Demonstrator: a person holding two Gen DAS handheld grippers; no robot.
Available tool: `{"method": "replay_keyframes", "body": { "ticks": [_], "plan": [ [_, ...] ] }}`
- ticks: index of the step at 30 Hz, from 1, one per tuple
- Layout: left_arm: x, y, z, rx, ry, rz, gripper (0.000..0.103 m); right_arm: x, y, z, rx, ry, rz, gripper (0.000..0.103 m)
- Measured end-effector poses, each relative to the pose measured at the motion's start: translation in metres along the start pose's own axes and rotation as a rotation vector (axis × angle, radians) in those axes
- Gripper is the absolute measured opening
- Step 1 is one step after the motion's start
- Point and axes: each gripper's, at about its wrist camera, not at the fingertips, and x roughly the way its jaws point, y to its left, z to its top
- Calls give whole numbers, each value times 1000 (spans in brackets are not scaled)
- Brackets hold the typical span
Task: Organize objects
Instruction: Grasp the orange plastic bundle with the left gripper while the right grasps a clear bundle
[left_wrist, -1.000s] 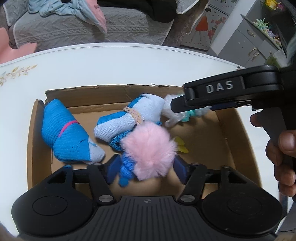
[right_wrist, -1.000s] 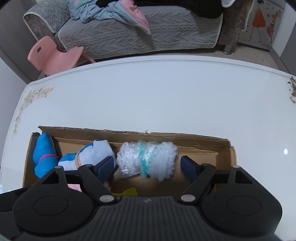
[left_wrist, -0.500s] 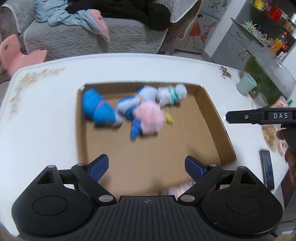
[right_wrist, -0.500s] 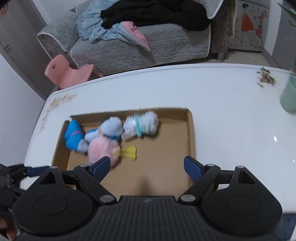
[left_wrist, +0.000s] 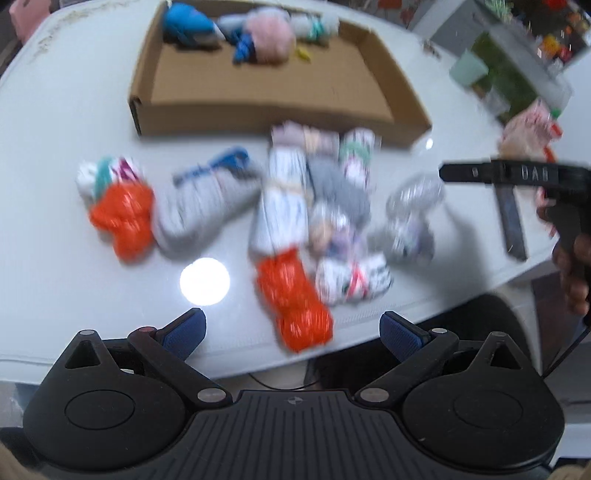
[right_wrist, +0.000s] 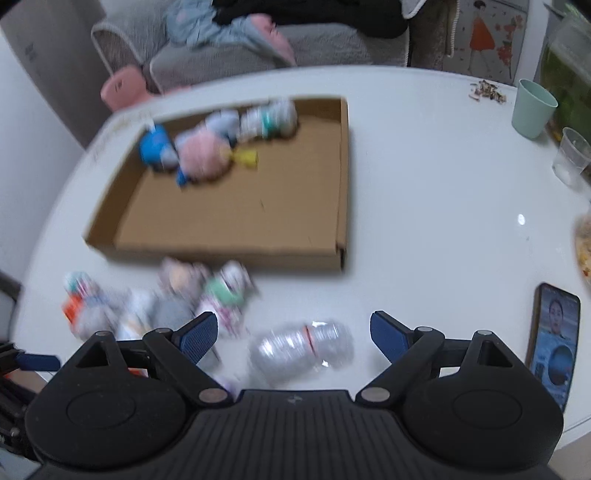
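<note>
Both tongs are opening, empty; only the right wrist view shows the phone (right_wrist: 554, 343).

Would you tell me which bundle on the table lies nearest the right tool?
The clear bubble-wrap bundle, lying alone just ahead of the opening right tool; the other bundles are heaped farther left.

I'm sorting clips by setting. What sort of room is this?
Most likely a home living room: a grey sofa strewn with clothes behind the white table, a small pink chair, and a phone beside cups.
</note>
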Motion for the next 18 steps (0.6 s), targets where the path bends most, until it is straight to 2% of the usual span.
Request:
{"method": "replay_keyframes", "body": {
  "ticks": [4, 9, 18],
  "plan": [
    [15, -6, -4, 29, -15, 34, 101, 19, 1, -12, 7, 27, -1, 88],
    [34, 0, -3, 18, -11, 95, 99, 29, 0, -19, 10, 47, -4, 88],
    [31, 17, -2, 3, -43, 196, 98, 41, -3, -18, 23, 53, -14, 88]
  ]
}}
